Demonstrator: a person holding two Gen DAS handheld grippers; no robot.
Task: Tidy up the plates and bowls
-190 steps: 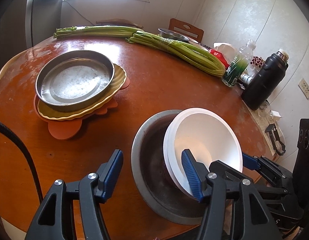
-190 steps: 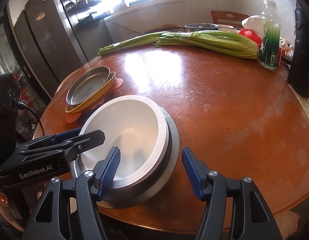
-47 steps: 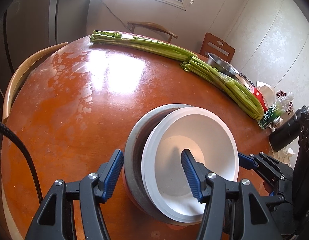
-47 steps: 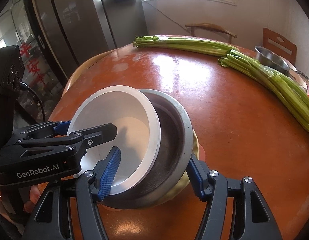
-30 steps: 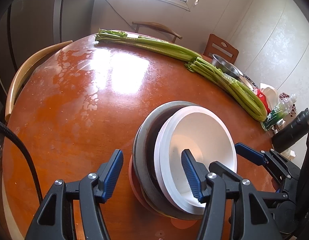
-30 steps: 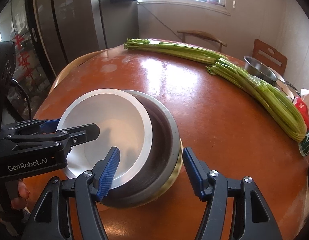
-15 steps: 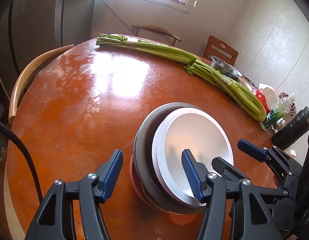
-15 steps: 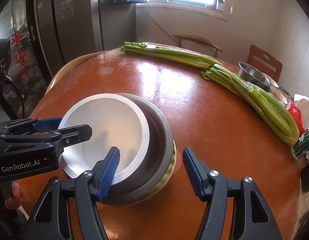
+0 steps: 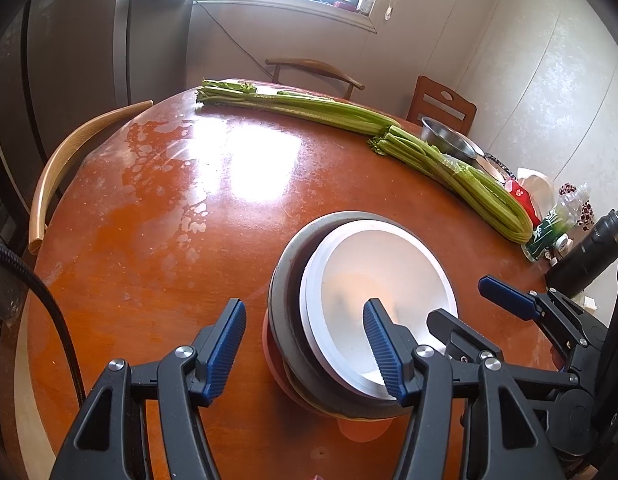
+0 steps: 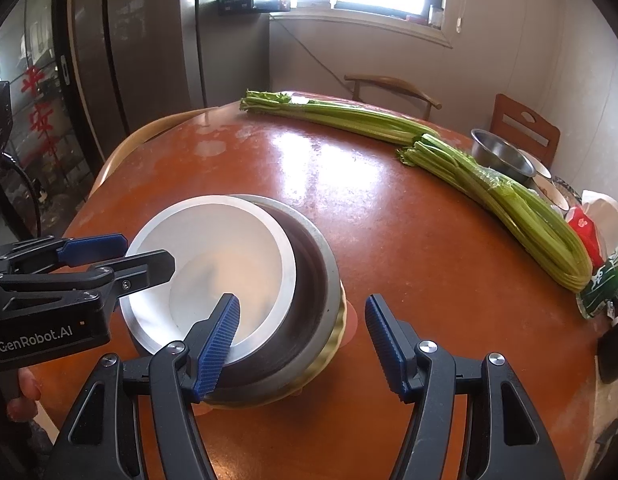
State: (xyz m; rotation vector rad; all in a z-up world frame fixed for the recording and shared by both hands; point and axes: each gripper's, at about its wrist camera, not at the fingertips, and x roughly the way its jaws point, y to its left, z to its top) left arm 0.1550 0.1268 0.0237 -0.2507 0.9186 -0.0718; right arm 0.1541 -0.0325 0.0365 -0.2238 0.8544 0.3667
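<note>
A white bowl [image 9: 373,272] lies tilted inside a grey metal bowl [image 9: 287,280]. Both rest on a stack with a yellow scalloped plate [image 10: 335,334] and an orange mat [image 10: 351,326] under it, seen in the right wrist view. The white bowl [image 10: 225,248] and the metal bowl [image 10: 313,280] show there too. My left gripper [image 9: 303,346] is open, its jaws astride the near left rim of the stack. My right gripper [image 10: 301,338] is open, astride the stack's near right rim. Neither holds anything.
Two long celery bunches [image 9: 449,168] lie across the far side of the round brown table [image 9: 169,208]. A steel bowl [image 9: 449,142], a green bottle [image 9: 549,232] and a black flask [image 9: 585,256] stand at the right edge. Chairs [image 9: 445,104] ring the table.
Both grippers have drawn back and up from the stack; it looks smaller and sits still on the table. The jaws stay open.
</note>
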